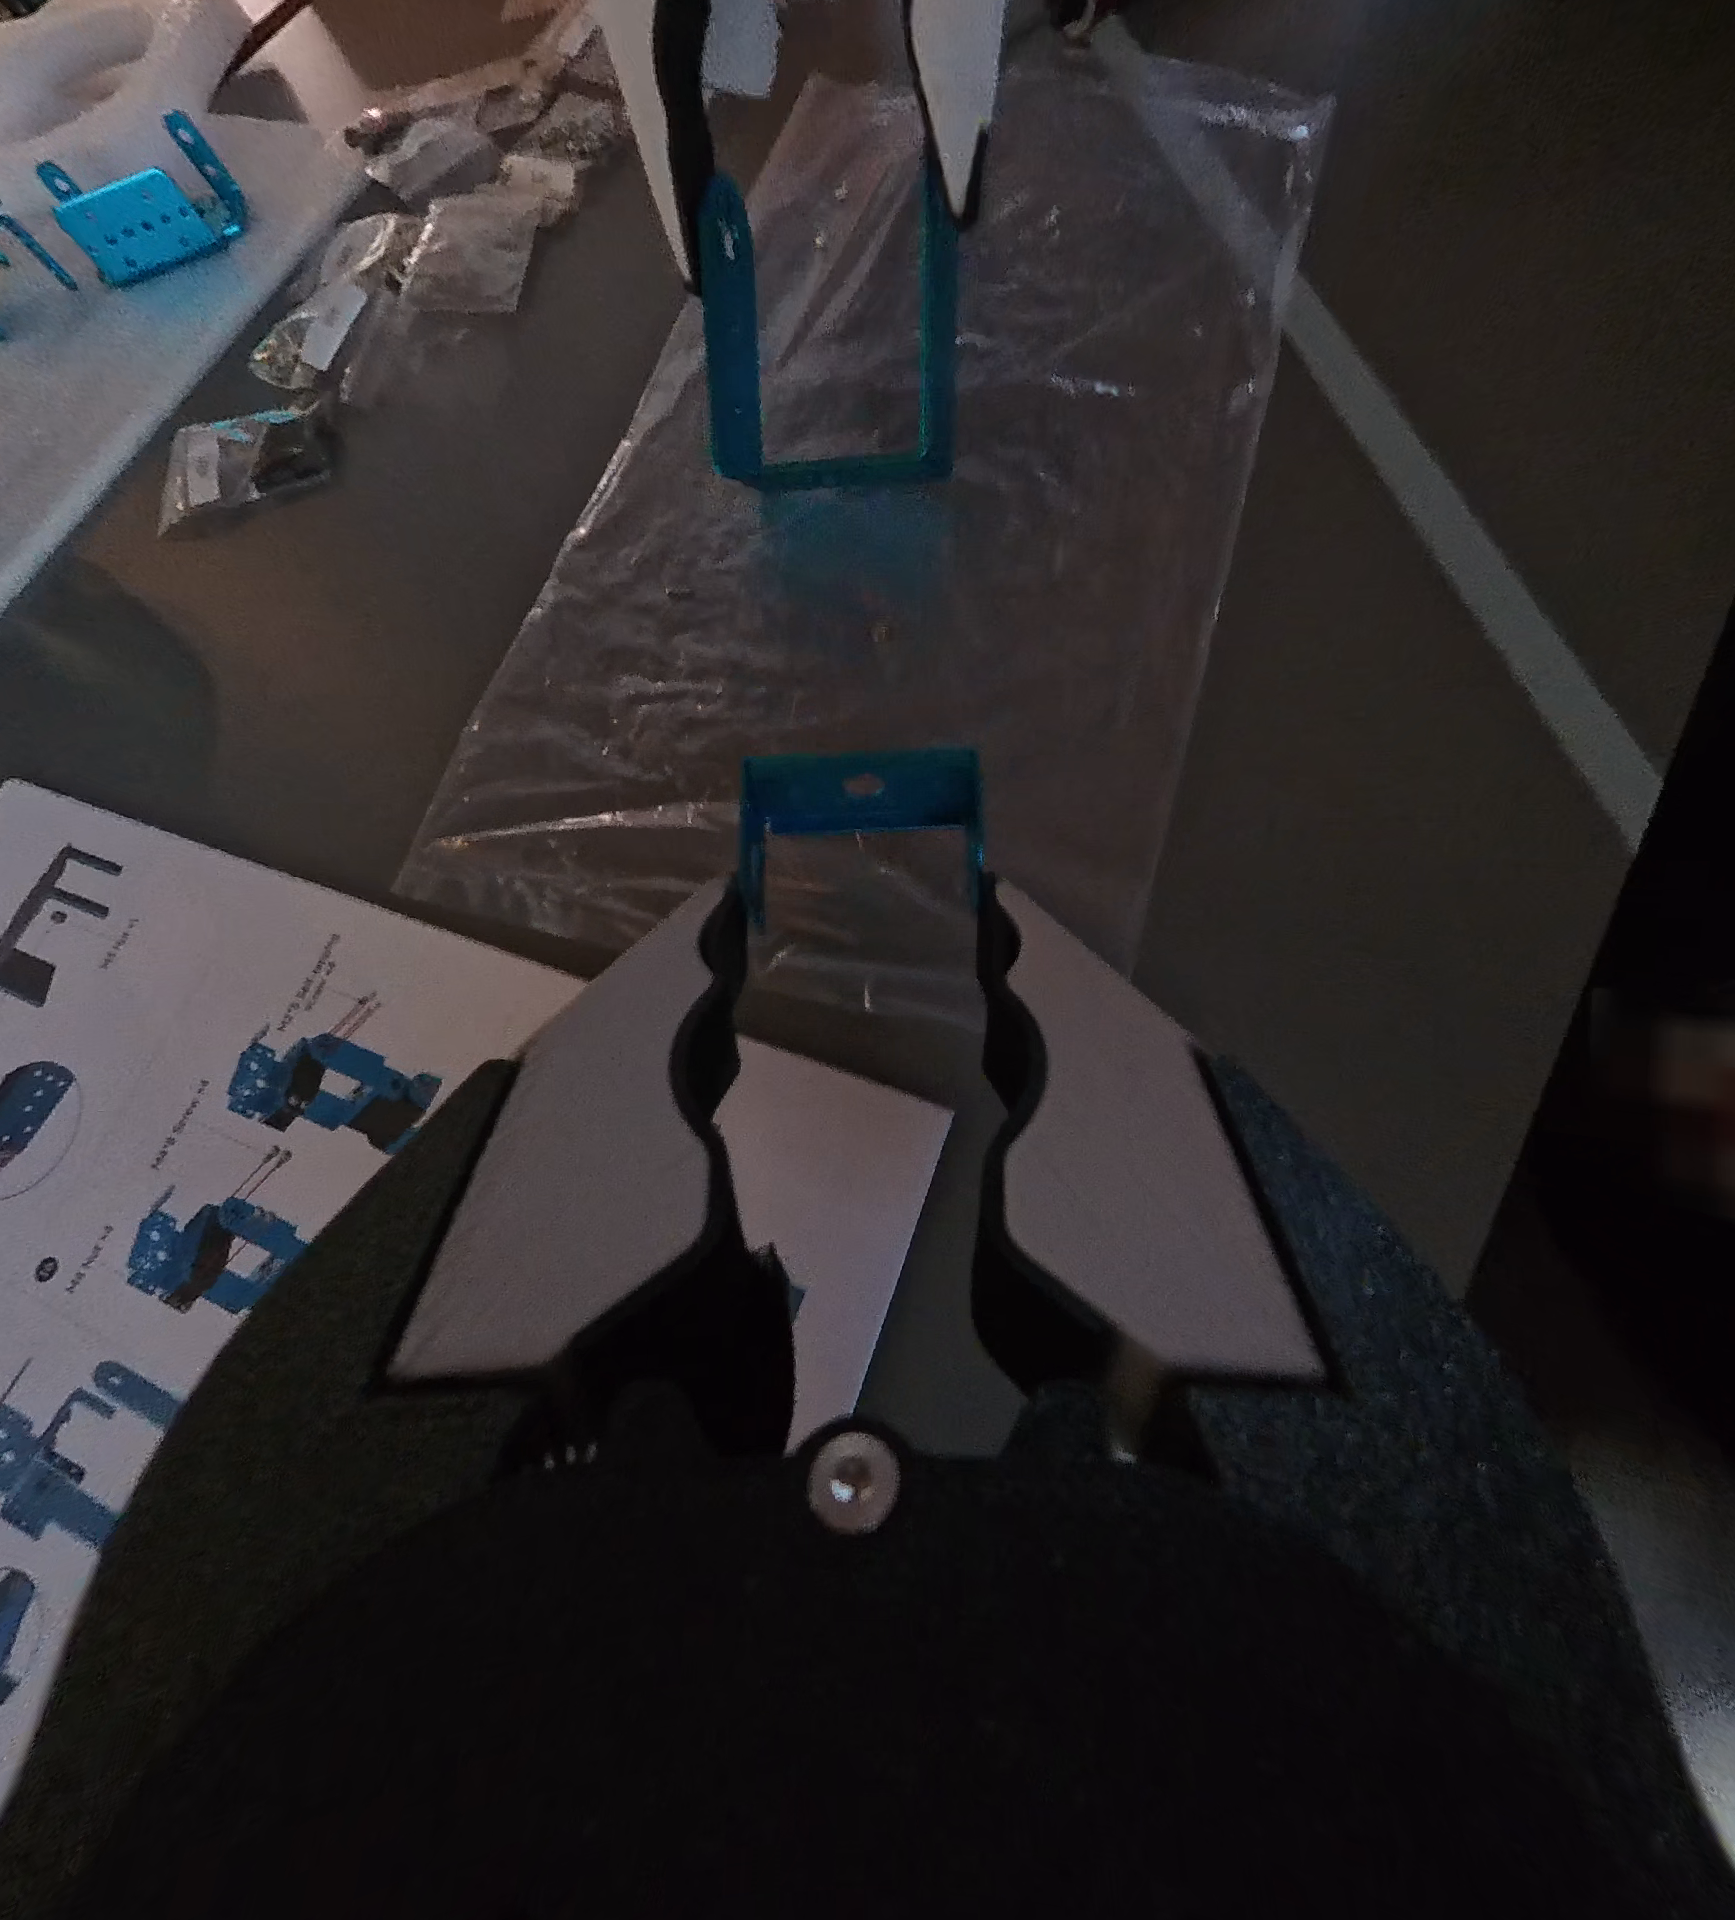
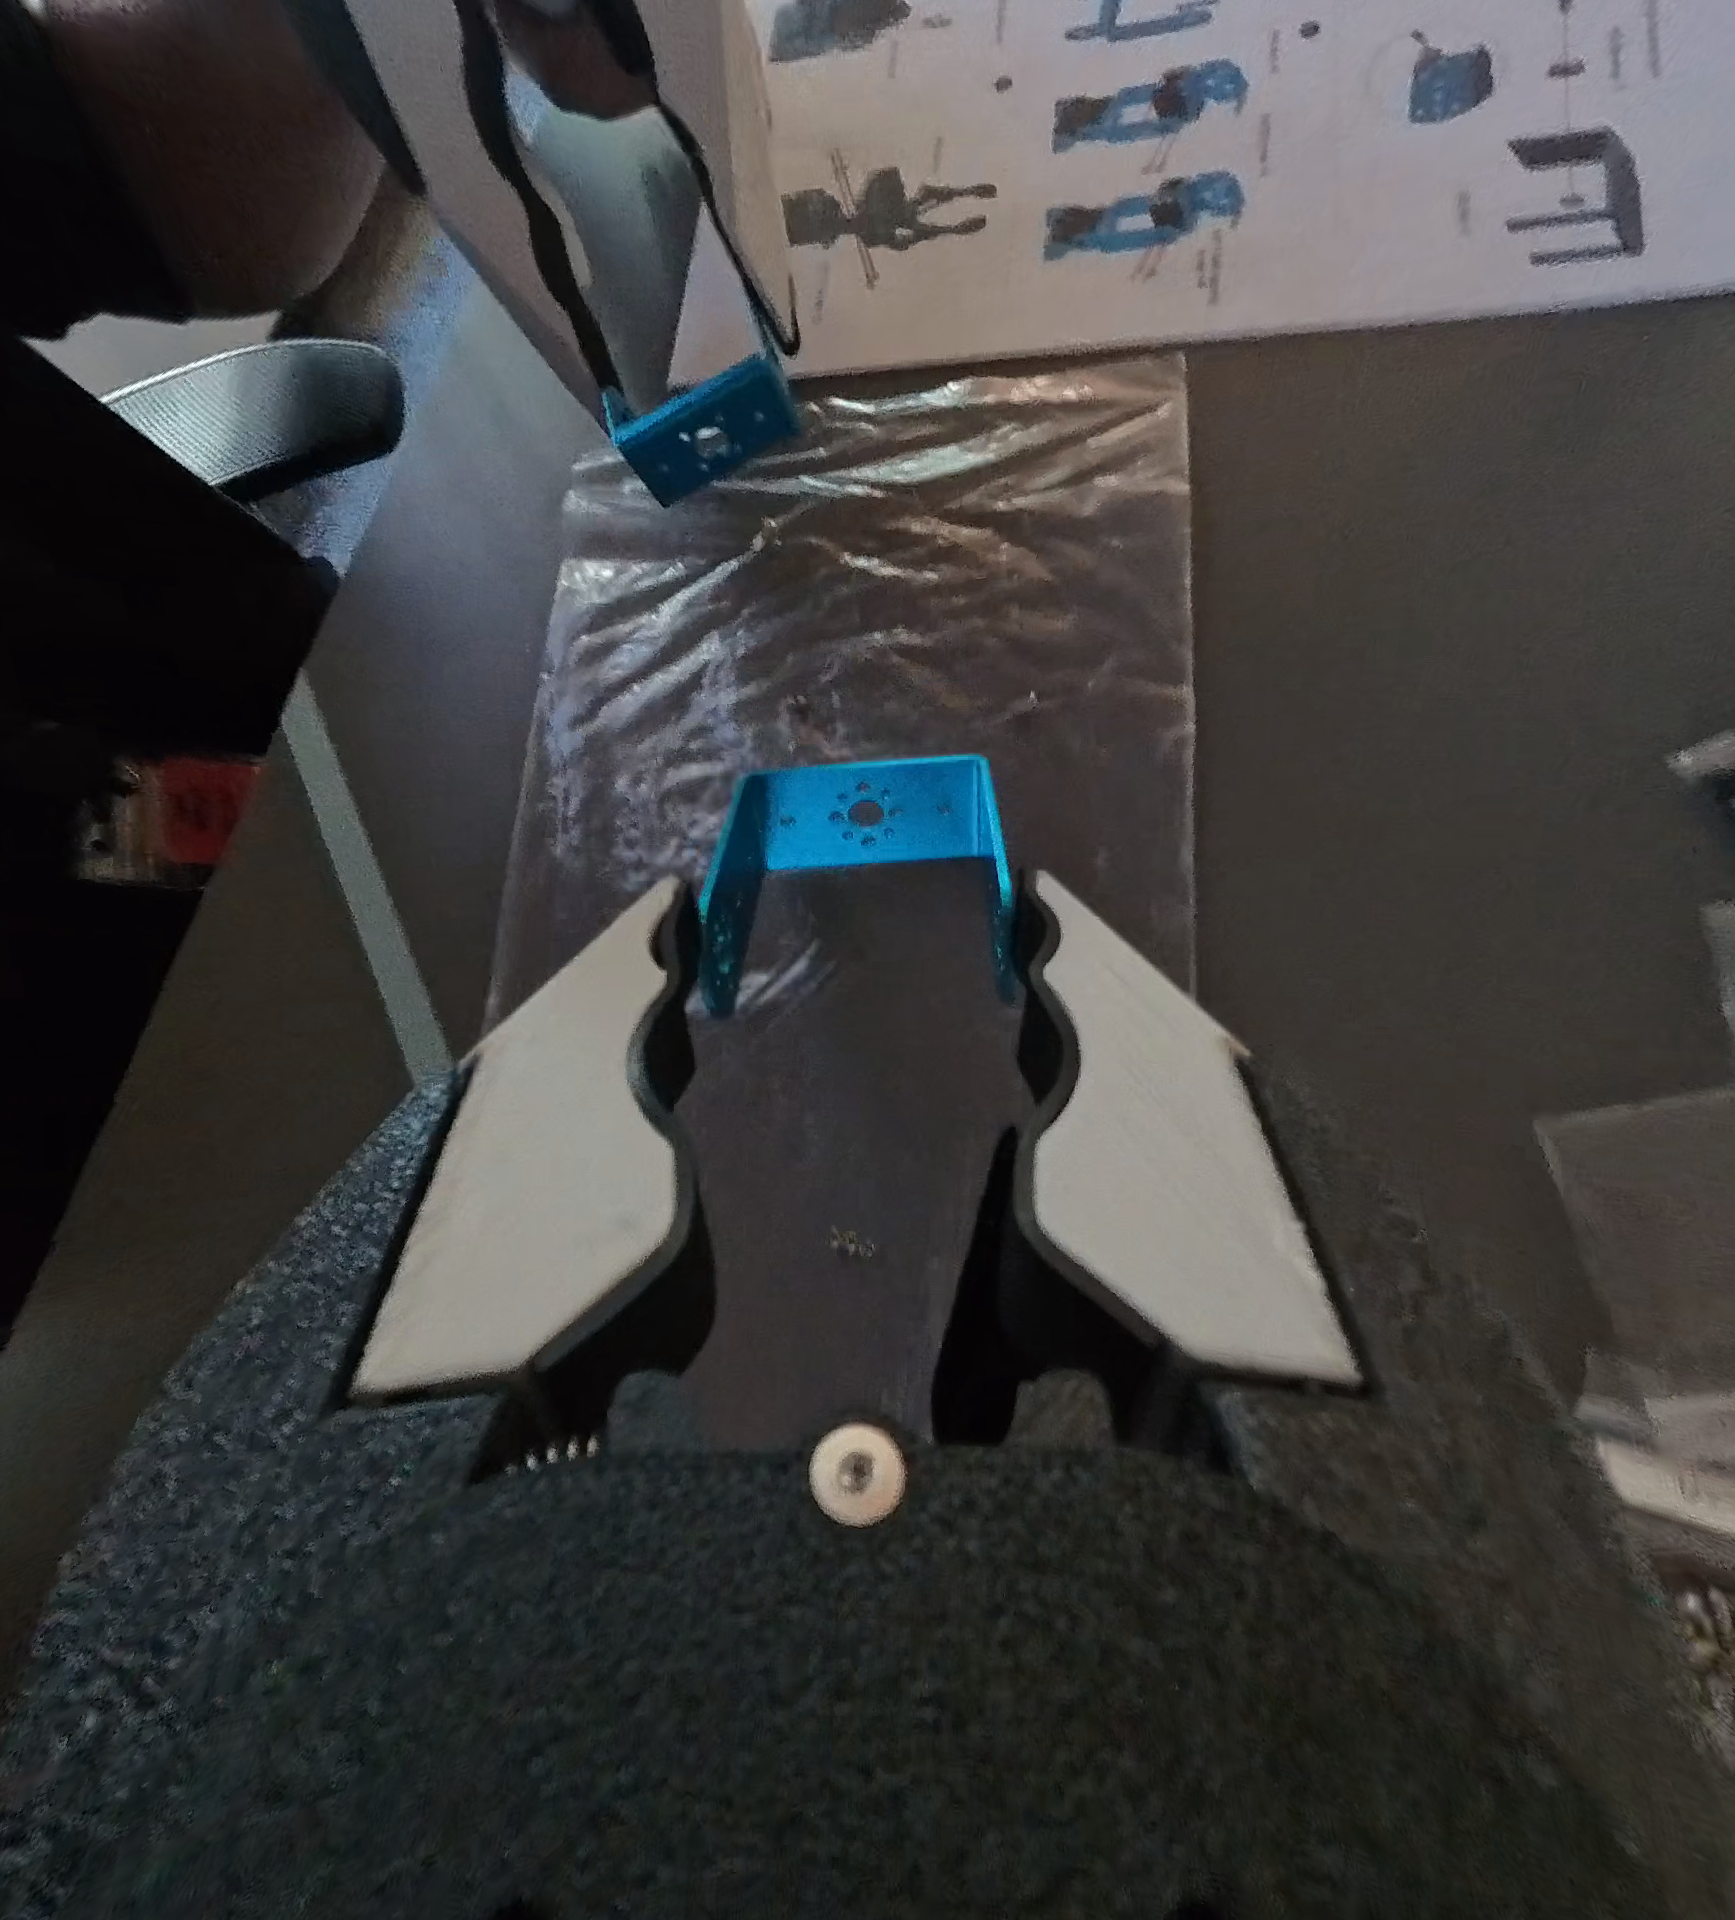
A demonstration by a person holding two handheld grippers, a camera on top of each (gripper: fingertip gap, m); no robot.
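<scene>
My left tongs are clamped on a small blue bracket; my right tongs grip a longer blue bracket. Both hang above the clear plastic bag on the bench, well apart and facing. I judge level wrists and firm grips matter most.

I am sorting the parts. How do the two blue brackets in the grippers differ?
The left gripper holds a short bracket, and its web has a slot. The right gripper holds a longer-legged bracket, and its web has a ring of holes. Both are blue metal U-shapes, clamped by their legs above the plastic bag.
</scene>
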